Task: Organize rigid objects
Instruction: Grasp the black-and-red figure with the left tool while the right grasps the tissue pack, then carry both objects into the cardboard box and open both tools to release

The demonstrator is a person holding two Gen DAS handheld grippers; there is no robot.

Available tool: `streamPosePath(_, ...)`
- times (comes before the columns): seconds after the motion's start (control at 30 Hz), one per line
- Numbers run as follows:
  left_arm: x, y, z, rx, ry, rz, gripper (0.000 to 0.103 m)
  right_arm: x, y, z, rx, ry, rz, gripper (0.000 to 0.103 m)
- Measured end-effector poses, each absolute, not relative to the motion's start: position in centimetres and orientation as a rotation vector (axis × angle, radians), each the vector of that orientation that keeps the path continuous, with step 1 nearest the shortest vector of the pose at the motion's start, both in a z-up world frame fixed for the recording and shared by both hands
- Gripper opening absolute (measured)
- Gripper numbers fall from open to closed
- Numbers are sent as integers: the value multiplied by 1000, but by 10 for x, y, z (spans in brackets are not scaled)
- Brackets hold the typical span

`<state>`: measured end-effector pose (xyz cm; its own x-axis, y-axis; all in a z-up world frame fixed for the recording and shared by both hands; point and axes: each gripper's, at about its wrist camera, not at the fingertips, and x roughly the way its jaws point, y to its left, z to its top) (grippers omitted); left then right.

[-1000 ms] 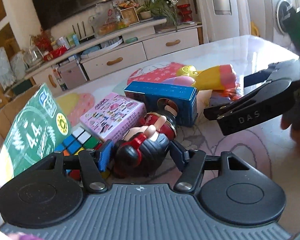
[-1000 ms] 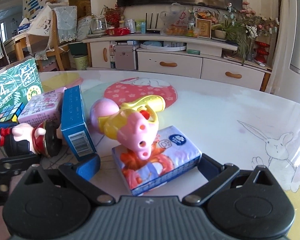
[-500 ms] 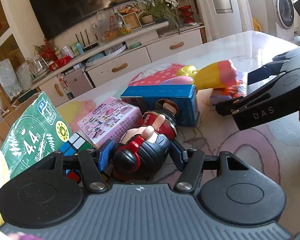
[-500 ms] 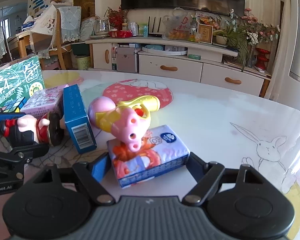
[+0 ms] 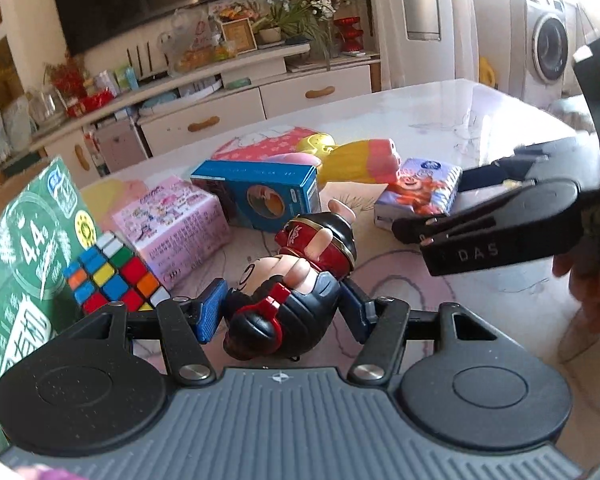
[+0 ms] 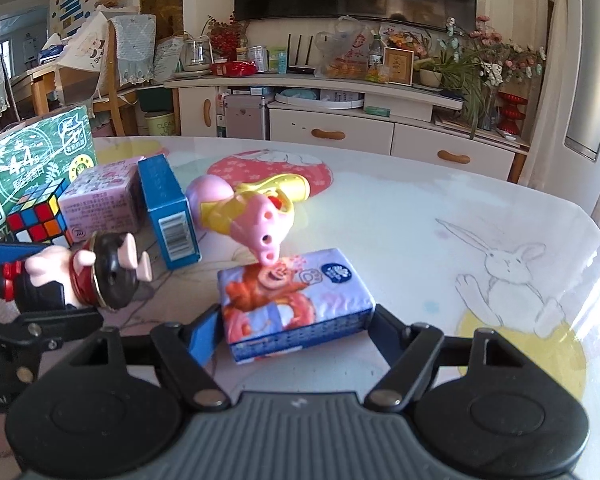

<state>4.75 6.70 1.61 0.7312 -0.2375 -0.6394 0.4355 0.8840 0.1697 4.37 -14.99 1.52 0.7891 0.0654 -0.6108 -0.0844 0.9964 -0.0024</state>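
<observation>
The left gripper (image 5: 282, 312) holds the black-and-red plastic figurine with pink limbs (image 5: 288, 300), its blue-padded jaws clamped on the doll's dark body just as they were a second ago; the figurine lies on its side on the glossy white surface printed with rabbits (image 6: 440, 216), just in front of the blue cardboard box with a barcode (image 6: 166, 212). The right gripper (image 6: 296, 326) has its jaws pressed against both short ends of the soft tissue pack printed with an orange cartoon figure (image 6: 296, 304); a second ago they stood wide of the pack, and they have just been closing onto it. The tissue pack sits to the right of the blue box, and the snout of the pink-and-yellow plastic pig toy (image 6: 256, 216) touches its far edge. To the left of the blue box lie the pink printed carton (image 6: 104, 200), then the multicoloured puzzle cube (image 6: 40, 216), which leans against the large green carton with white lettering (image 6: 32, 156).
</observation>
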Motion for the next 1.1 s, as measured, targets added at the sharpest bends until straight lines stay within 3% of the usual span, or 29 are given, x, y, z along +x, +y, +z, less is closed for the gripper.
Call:
streamPosePath(0.63,45,113,27,19,816,-389,74,-8,-115,21,18,660,11,76)
streamPosePath(1.1,34,143,52,-71,779,-428,74,-36,-84,28,-9,658,-1,76)
